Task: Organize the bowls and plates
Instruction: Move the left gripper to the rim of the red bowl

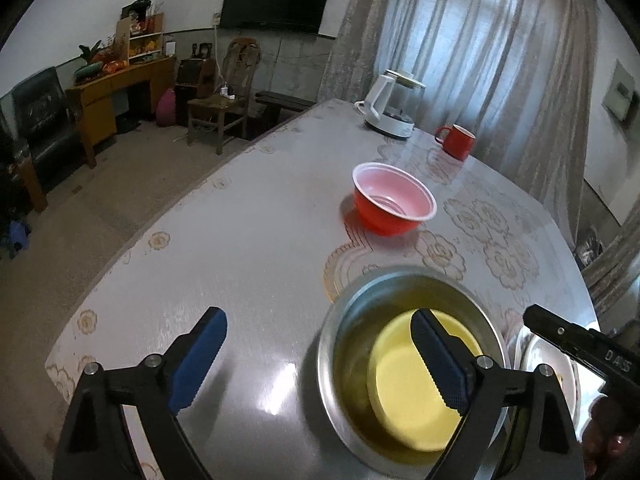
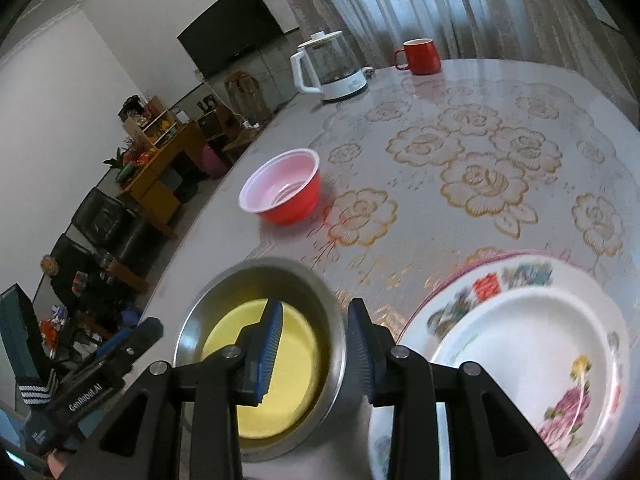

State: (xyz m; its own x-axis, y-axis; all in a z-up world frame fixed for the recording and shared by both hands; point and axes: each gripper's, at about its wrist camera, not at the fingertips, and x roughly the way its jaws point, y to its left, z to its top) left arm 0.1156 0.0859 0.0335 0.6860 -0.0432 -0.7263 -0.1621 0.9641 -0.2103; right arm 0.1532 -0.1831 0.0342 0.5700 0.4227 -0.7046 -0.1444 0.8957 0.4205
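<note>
Two sets of tongs over the bench (image 1: 256, 248), both angled down toward a steel bowl (image 1: 348, 320) with a yellow bowl (image 1: 400, 392) nested inside it. Left tongs (image 1: 318, 364) spread wide and released, gripping nothing: right pad over the yellow bowl, left pad over bare bench, so the steel bowl's near-left rim lies between them but untouched. Right tongs (image 2: 316, 354) partly closed, straddling the steel bowl's right wall, one pad inside over the yellow, the other outside; whether the pads actually press the wall cannot be told. Floral plate (image 2: 532, 344) just to the right of the nested bowls. Red bowl (image 2: 286, 196) farther out on the bench, well apart, beyond the steel bowl and slightly left in the right-wrist view. Probably next for stacking, and the free left tongs the likelier pair to reach it.
</note>
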